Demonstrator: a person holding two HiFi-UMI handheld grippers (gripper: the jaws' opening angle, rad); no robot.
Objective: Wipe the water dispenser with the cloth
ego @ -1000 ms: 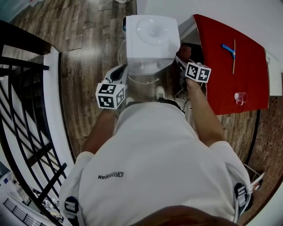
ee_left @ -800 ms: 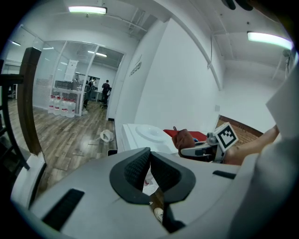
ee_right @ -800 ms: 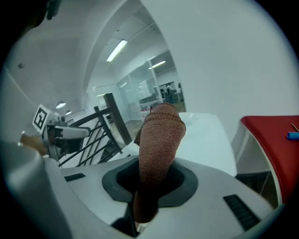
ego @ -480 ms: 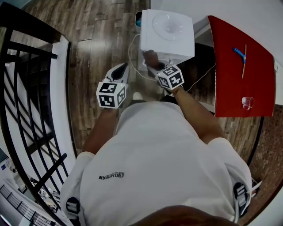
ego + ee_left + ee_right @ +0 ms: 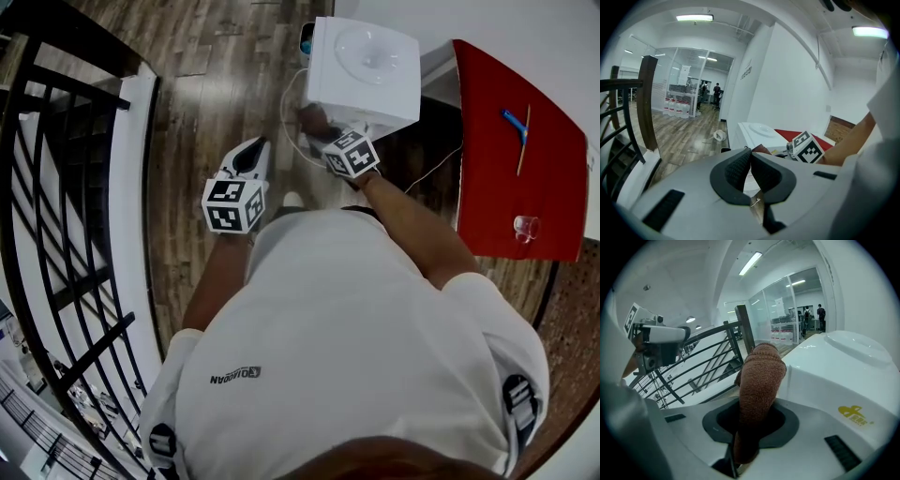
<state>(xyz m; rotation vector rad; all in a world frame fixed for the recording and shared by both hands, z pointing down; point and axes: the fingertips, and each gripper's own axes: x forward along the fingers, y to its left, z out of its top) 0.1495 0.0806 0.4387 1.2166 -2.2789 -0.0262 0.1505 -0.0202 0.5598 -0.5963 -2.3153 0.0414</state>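
The right gripper (image 5: pixel 326 134), its jaws clamped on the reddish-brown knitted cloth (image 5: pixel 759 376), had moved from the right side of the white plastic water dispenser (image 5: pixel 366 61) to its front face, carrying the cloth there. The left gripper (image 5: pixel 750 155) stayed low beside it, jaws together and empty.

White shirt (image 5: pixel 347 356), dark logo (image 5: pixel 234 373) at eight o'clock; white left gripper (image 5: pixel 750 153) and right gripper (image 5: pixel 757 420), black pads (image 5: pixel 735 171), black-and-white marker cubes (image 5: pixel 234 203).

I see the white water dispenser (image 5: pixel 366 70) standing upright, its top bare. The brown knitted cloth (image 5: pixel 759 376) sticks up bunched from my right gripper (image 5: pixel 754 425), at the dispenser's upper edge.
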